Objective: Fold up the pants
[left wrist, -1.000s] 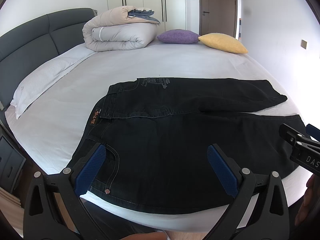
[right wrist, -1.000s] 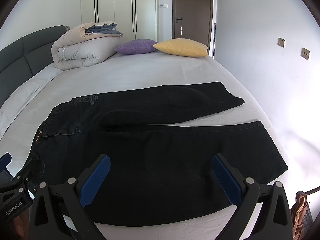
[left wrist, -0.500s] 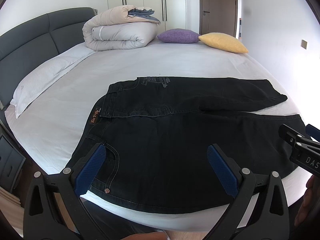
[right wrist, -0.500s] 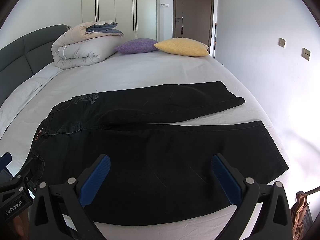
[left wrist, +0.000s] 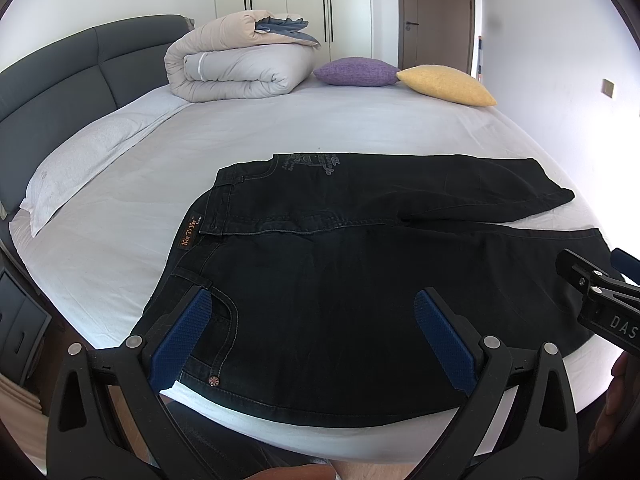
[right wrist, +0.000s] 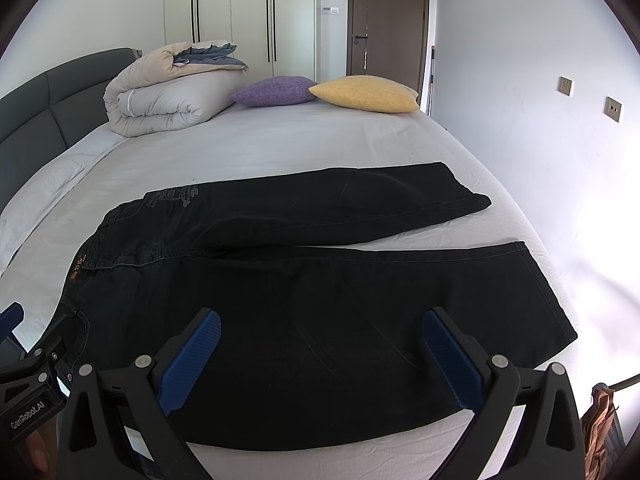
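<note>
Black denim pants (left wrist: 360,280) are lying unfolded on white bed (left wrist: 320,128); left gripper (left wrist: 312,328) and right gripper (right wrist: 320,348) are hovering spread, empty; folding not begun.

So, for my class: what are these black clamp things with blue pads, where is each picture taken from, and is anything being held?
There is no robot here. A person holds a hand tool in each hand; each tool has two fingers with blue pads and a wide-angle camera looking along them.

One picture looks from the left gripper, the other from the right gripper. Each tool shows at the edge of the other's picture.

On the bed lie black pants, spread flat, waist to the left, legs apart. Further back are a rolled duvet, a purple cushion and a yellow cushion.

Both grippers are open above the near edge of the pants, holding nothing. Folding has not begun.
</note>
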`<state>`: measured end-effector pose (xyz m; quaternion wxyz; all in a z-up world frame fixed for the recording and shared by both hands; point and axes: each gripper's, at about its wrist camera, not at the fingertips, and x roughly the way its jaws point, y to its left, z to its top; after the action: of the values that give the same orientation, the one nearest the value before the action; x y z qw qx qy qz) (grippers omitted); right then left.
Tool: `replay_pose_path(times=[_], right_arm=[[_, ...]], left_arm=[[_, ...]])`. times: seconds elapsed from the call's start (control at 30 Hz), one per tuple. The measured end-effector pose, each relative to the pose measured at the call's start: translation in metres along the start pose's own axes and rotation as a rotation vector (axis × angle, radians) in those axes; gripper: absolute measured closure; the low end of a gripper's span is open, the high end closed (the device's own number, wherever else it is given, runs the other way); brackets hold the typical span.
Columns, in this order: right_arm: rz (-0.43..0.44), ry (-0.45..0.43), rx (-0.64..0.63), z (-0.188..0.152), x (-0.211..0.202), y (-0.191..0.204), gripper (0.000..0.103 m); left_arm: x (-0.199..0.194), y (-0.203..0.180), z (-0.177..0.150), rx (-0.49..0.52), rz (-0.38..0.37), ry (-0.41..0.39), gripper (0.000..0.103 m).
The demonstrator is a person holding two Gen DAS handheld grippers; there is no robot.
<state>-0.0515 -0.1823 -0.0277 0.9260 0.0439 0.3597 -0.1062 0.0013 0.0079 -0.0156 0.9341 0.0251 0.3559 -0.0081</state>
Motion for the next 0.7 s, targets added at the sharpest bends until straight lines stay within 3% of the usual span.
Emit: replay_pose_path(times=[0.7], right_arm=[[0.002, 0.005, -0.005, -0.0034, 0.0019, 0.0025, 0.0]], left_arm=[[0.001, 0.0003, -0.002, -0.001, -0.001, 0.002, 0.0]])
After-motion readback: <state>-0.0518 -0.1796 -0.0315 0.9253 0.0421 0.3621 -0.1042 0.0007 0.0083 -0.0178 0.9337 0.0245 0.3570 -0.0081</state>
